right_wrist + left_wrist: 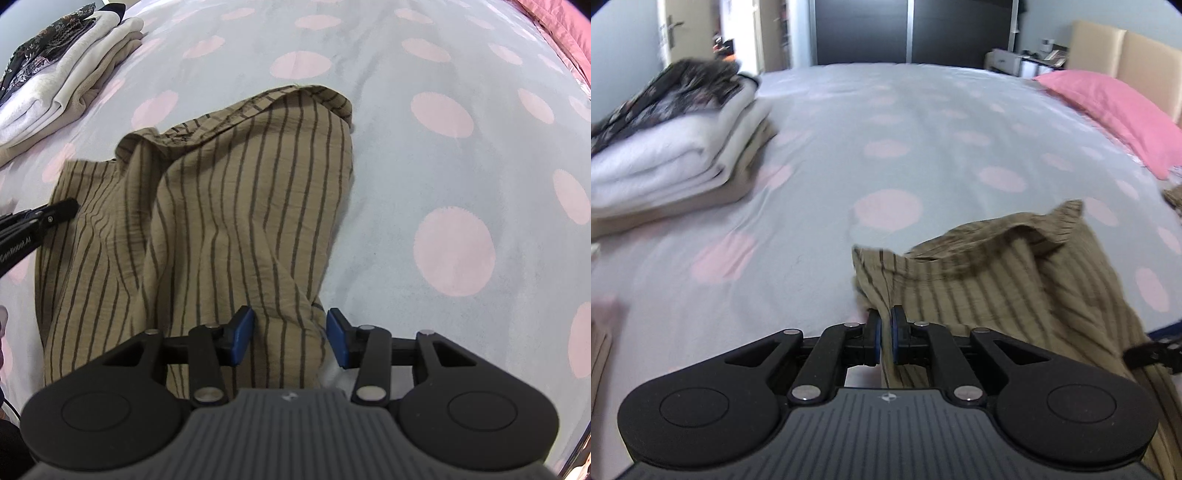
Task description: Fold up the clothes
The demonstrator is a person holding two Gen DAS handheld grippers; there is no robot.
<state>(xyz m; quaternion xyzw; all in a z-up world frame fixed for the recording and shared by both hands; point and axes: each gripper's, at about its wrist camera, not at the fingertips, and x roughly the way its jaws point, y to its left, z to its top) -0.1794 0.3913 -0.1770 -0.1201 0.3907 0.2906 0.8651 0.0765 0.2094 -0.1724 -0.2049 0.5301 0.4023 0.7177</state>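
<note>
A tan garment with dark stripes [229, 206] lies crumpled on the grey bedspread with pink dots [424, 155]. My left gripper [885, 334] is shut on an edge of this garment [1015, 288], lifting a fold just above the bed. My right gripper [290, 334] is open, its blue pads on either side of a bunched part of the garment near its lower end. The left gripper's body [33, 221] shows at the left edge of the right wrist view.
A stack of folded clothes [672, 147] sits at the left of the bed, also in the right wrist view [62, 70]. A pink pillow [1115, 114] lies at the right by the beige headboard [1137, 59]. A dark wardrobe [908, 29] stands beyond.
</note>
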